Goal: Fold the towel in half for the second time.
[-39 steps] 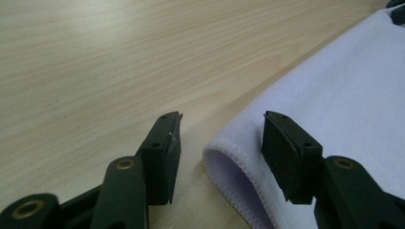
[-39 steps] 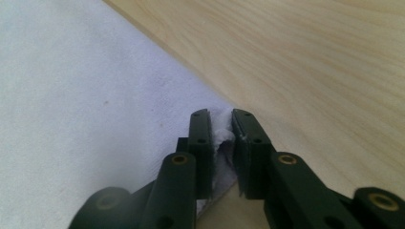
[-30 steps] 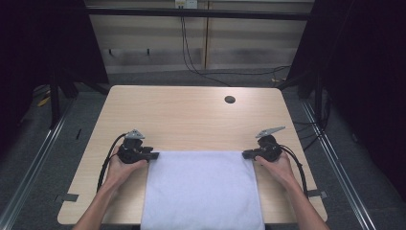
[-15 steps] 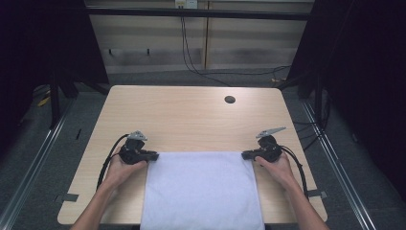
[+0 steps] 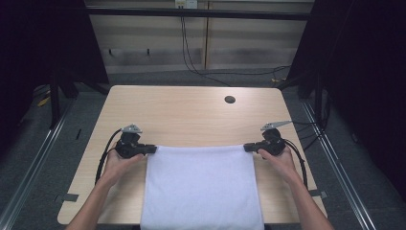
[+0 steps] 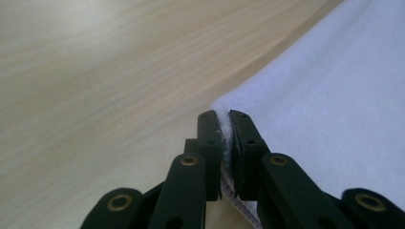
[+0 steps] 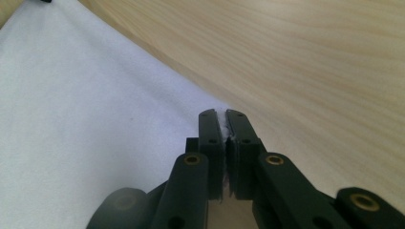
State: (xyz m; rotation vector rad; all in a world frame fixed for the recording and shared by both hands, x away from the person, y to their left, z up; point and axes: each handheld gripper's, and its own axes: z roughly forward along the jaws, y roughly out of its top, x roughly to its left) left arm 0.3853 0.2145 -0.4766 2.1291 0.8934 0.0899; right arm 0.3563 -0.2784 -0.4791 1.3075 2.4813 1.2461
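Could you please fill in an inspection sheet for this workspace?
Surface: wooden table, bare beyond the cloth; round hole near the far edge.
Job's things: white cloth lying flat, near edge overhanging.
Clutter: nothing seen.
Grippers: left tool has just closed on the far left corner; right tool shut on the far right corner.
Cables: one trails from each tool; more run along the floor behind.
Surroundings: dark curtains, floor rails.

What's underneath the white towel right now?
The white towel lies flat on the wooden table, its near edge hanging over the table's front. Anything beneath the cloth is covered, though no bump shows.
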